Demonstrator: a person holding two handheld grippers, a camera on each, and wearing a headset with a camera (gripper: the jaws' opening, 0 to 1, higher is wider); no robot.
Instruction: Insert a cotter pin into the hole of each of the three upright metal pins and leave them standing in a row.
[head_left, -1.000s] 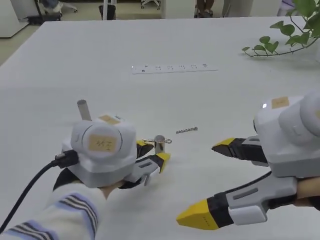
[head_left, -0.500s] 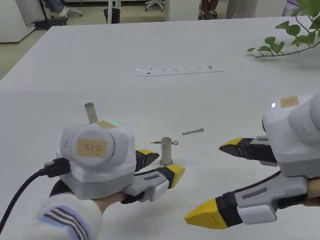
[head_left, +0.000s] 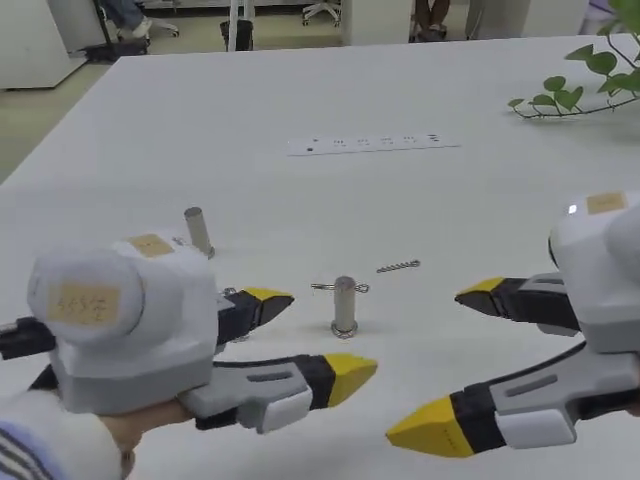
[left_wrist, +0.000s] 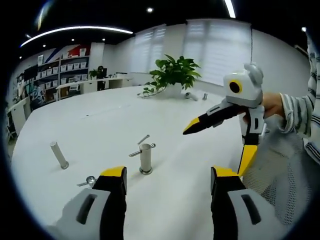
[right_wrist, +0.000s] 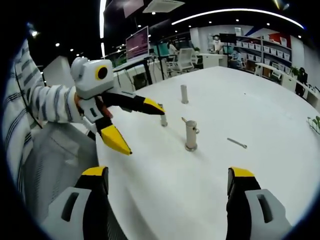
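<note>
middle metal pin, loose cotter pin behind

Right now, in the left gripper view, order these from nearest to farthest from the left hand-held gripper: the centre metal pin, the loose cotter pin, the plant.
1. Centre metal pin, straight ahead.
2. Loose cotter pin, lying just beyond it.
3. Plant, at the far table edge.
</note>
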